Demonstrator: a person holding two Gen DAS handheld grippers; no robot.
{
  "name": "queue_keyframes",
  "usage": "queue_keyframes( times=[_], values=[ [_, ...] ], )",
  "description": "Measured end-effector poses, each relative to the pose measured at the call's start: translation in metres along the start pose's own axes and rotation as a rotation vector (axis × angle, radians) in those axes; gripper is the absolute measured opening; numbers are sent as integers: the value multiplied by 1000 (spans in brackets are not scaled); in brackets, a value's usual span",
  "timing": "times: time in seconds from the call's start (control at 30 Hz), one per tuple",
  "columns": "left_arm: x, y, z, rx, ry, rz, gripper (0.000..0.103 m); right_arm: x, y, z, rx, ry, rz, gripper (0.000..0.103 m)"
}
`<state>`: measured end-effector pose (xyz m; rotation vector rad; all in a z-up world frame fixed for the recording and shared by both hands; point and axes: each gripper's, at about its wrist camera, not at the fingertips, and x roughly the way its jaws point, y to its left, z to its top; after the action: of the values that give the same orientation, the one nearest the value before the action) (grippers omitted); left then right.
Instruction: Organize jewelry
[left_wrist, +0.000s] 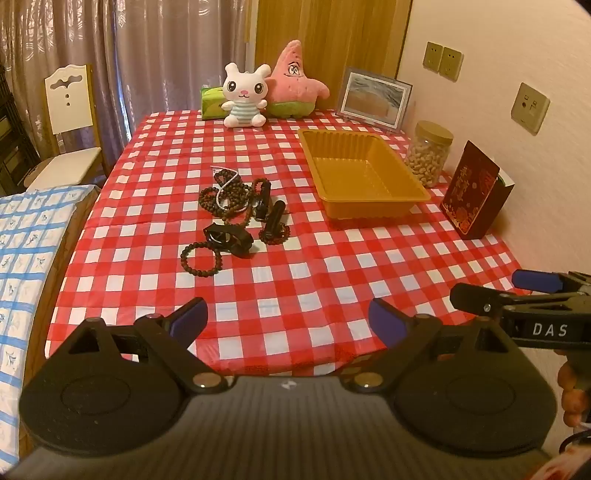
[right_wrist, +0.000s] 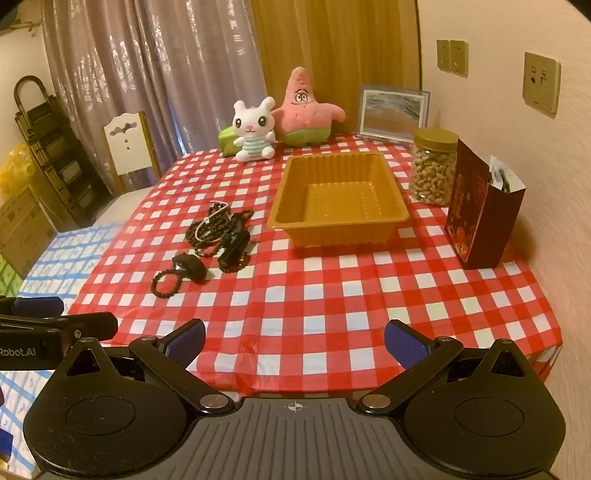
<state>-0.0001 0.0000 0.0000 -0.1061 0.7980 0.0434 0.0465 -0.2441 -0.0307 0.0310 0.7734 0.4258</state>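
A heap of dark bead bracelets and necklaces (left_wrist: 231, 197) lies mid-table on the red checked cloth, with black clips among them; it also shows in the right wrist view (right_wrist: 218, 229). One bead bracelet (left_wrist: 199, 258) lies nearest, beside a black clip (left_wrist: 229, 238). An empty amber plastic tray (left_wrist: 373, 199) stands to the right of the heap, also seen in the right wrist view (right_wrist: 340, 230). My left gripper (left_wrist: 288, 321) is open and empty at the table's near edge. My right gripper (right_wrist: 295, 341) is open and empty beside it.
Two plush toys (left_wrist: 273, 85), a green tissue pack, a framed picture (left_wrist: 375, 98), a jar of nuts (left_wrist: 428, 153) and a dark red box (left_wrist: 474, 190) line the back and right side by the wall. A chair and a blue checked surface (left_wrist: 26, 236) are left.
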Motion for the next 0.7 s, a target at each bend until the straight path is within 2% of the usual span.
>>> queue_keyframes(
  times=[0.7],
  values=[
    [0, 0, 0, -1, -1, -3, 93, -4, -4, 0, 2, 0, -4, 103]
  ],
)
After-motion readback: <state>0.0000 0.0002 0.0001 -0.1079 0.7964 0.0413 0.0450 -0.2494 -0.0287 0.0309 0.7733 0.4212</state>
